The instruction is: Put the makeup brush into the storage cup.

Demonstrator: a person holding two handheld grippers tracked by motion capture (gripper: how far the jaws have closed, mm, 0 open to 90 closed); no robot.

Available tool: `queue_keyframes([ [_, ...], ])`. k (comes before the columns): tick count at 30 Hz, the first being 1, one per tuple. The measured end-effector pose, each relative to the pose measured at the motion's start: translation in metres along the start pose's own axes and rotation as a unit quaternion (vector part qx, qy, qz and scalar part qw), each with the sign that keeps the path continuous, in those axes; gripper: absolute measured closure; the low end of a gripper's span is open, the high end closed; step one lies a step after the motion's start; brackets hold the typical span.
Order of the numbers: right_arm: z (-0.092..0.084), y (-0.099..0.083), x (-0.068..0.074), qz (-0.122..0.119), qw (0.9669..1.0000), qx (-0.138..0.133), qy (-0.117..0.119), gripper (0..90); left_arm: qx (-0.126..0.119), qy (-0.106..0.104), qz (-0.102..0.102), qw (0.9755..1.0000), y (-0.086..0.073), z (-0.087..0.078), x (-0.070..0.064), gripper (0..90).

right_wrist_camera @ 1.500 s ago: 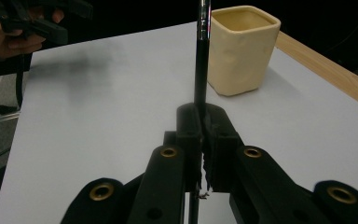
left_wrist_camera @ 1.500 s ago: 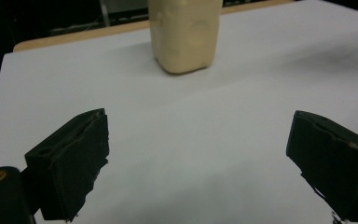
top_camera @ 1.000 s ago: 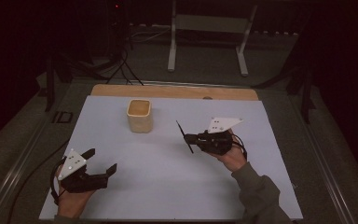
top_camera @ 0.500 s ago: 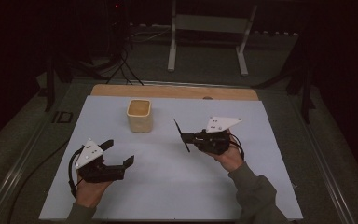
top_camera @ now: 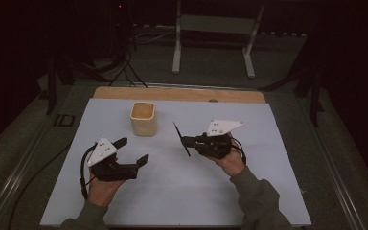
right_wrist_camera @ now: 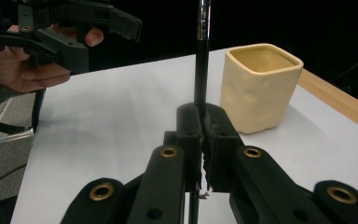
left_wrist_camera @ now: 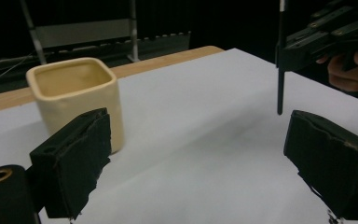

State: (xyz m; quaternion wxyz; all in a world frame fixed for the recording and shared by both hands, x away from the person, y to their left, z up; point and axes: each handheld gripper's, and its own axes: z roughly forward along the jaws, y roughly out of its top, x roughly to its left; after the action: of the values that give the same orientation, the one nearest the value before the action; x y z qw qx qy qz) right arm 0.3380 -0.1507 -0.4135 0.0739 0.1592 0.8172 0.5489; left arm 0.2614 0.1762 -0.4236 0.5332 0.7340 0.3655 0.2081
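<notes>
My right claw point(right_wrist_camera: 200, 135) clamps a thin black stick point(right_wrist_camera: 201, 56) mid-mat, gripped near one end; it looks stiff, light and slick. My left claw point(left_wrist_camera: 196, 163) gapes empty. The cup point(top_camera: 143, 118) stands toward the mat's point(top_camera: 268, 191) far edge.

I can read no text, label, brand or number from here. The cup point(top_camera: 143, 118), the white sheet point(top_camera: 268, 187) and the bench point(top_camera: 182, 93) are plain.
</notes>
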Motion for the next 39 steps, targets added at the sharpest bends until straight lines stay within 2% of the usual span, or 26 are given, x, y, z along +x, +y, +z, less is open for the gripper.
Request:
queue_keyframes([
  [28,0.018,0.005,0.009,-0.001,0.9997,-0.008,0.022,85.9,-0.010,-0.037,0.012,0.9992,0.022,0.031,-0.018,11.9],
  [39,0.025,0.004,0.013,-0.002,0.9995,-0.008,0.032,85.9,-0.018,-0.048,0.006,0.9987,0.026,0.037,-0.024,15.9],
])
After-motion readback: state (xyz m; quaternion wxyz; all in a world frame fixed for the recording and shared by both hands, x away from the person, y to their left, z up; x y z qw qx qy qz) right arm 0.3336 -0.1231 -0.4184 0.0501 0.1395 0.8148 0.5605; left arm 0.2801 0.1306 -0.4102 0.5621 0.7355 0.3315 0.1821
